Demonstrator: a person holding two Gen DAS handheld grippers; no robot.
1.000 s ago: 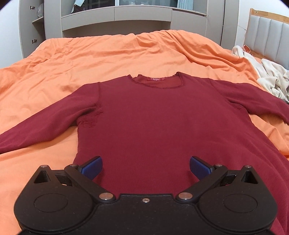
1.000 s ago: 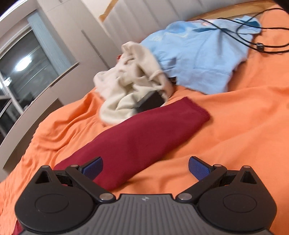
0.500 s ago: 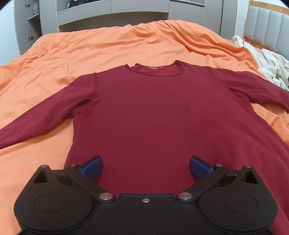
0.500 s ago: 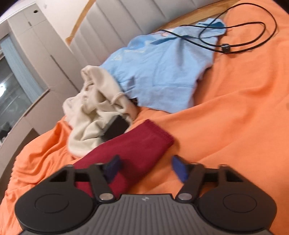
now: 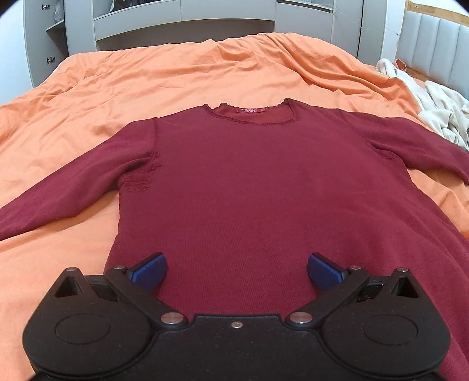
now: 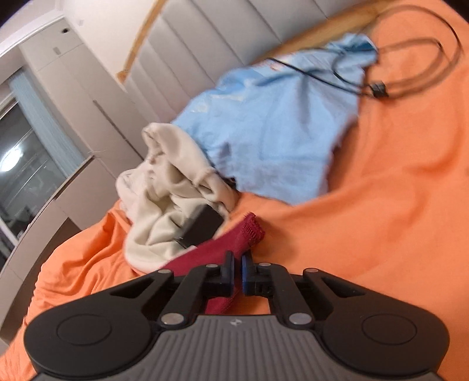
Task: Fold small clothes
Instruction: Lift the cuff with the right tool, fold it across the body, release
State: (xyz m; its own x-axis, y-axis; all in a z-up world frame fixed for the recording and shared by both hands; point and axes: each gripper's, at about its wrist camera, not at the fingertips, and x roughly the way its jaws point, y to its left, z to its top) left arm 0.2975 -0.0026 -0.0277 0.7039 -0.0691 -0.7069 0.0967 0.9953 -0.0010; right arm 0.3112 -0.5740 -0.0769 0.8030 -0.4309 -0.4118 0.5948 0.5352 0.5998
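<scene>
Neck label (image 5: pixel 248 110): red, writing too small to read.
Left hand-held gripper (image 5: pixel 236 268): spread wide above maroon shirt (image 5: pixel 263 190).
Right hand-held gripper (image 6: pixel 238 271): pinching the shirt's sleeve cuff (image 6: pixel 249 234).

Orange bedspread (image 6: pixel 395 205) lies open rightward; cream garment (image 6: pixel 164 187), blue shirt (image 6: pixel 272 140), black cable (image 6: pixel 378 85) crowd the headboard side

1. Long-sleeved top (image 5: pixel 258 187) lay flat on the bed (image 5: pixel 176 76), neck toward far cabinets (image 5: pixel 181 11), sleeves spread L & R.
2. Left gripper (image 5: pixel 236 265) sat over the top's near hem, jaws wide apart.
3. Crumpled garment (image 6: pixel 164 187) lay at far R of bed, by the headboard (image 6: pixel 187 41).
4. Right gripper (image 6: pixel 238 274) was pinched on the sleeve cuff (image 6: pixel 249 231), just beside the crumpled garment.
5. Behind that: spread shirt (image 6: pixel 272 126) w/ cable (image 6: pixel 378 88) on it.
</scene>
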